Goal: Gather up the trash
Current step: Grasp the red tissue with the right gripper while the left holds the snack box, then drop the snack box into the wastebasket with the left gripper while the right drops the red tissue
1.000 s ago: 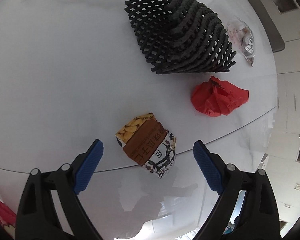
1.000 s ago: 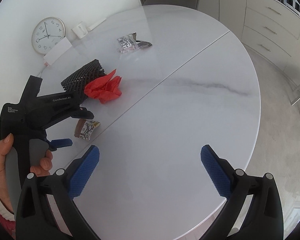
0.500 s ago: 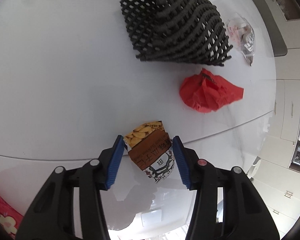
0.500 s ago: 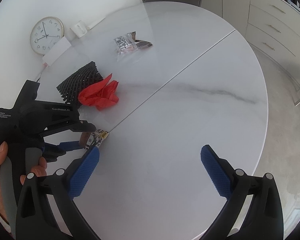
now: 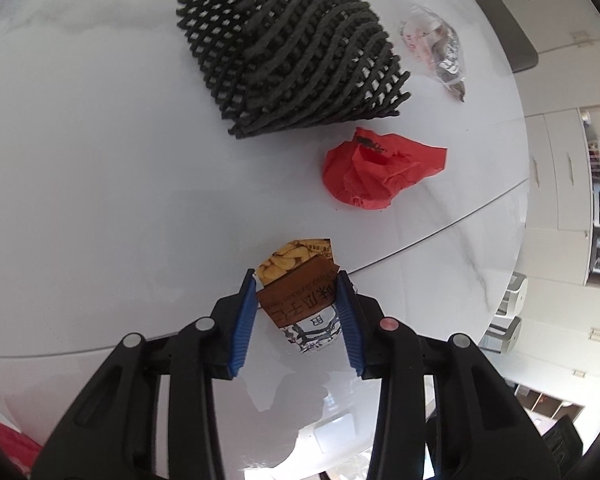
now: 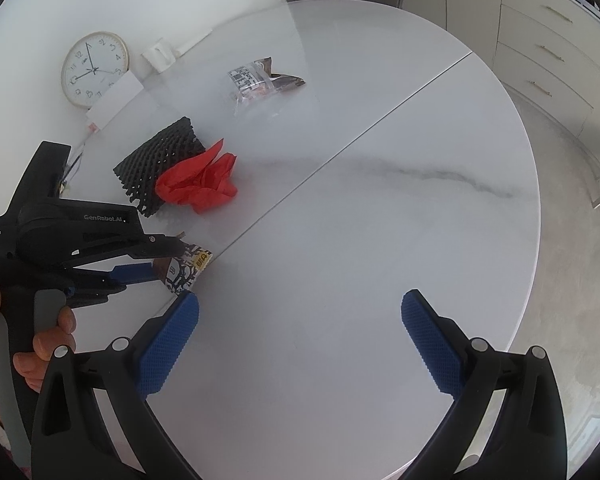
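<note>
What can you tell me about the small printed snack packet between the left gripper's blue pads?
The small printed snack packet is a crumpled foil-like wrapper: a yellow photo of seeds at its far end, a brown band with printed characters across the middle, a black-and-white pattern at the near end. It lies on the white marble-look table, beside the seam between the tabletop's two halves. The left gripper is closing on it, and its blue pads meet both sides. It touches none of the other trash.

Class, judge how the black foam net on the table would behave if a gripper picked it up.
The black foam net is open lattice, so probably very light. It looks soft and would likely squash and flop between the pads. It lies flat, so rolling seems unlikely.
</note>
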